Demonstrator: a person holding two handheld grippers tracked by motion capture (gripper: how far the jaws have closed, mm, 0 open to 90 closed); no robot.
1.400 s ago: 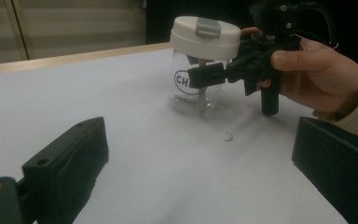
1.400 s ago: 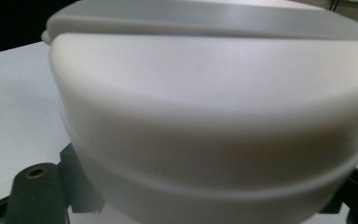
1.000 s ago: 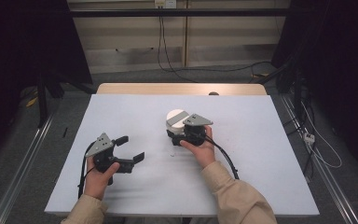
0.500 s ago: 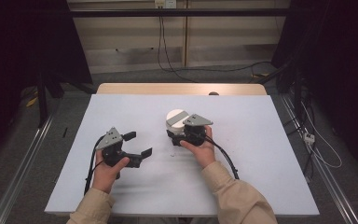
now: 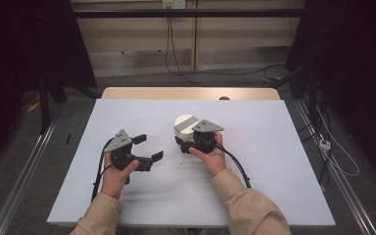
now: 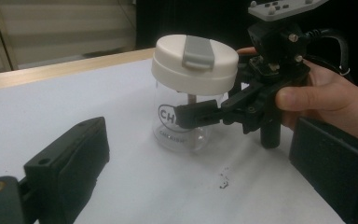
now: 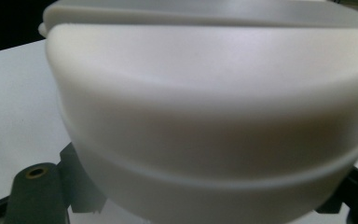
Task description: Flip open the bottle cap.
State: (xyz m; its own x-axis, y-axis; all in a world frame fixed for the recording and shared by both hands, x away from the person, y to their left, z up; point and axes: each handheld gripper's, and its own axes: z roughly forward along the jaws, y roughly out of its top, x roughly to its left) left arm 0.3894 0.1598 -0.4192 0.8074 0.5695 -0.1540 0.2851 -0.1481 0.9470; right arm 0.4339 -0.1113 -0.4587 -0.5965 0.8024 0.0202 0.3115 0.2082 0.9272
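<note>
A clear glass jar [image 6: 179,128] with a white lid [image 6: 195,65] and a grey tab stands upright near the middle of the white table [image 5: 274,156]. My right gripper [image 5: 183,140] is shut on the jar [image 5: 185,122], just under the lid; one black finger [image 6: 200,114] crosses the glass. In the right gripper view the lid [image 7: 205,102] looms close between the fingers [image 7: 37,191]. My left gripper [image 5: 148,147] is open, a short way left of the jar and pointing at it. Its jaws stand wide apart with nothing between them [image 6: 200,182].
A few dark specks [image 6: 223,179] lie on the table in front of the jar. A wooden strip [image 5: 191,93] runs along the table's far edge. Cables [image 5: 342,161] trail on the floor at the right, and a rail [image 5: 19,181] runs along the left.
My left gripper has moved to the right, closer to the jar, still open. The right gripper and the jar have stayed in place.
</note>
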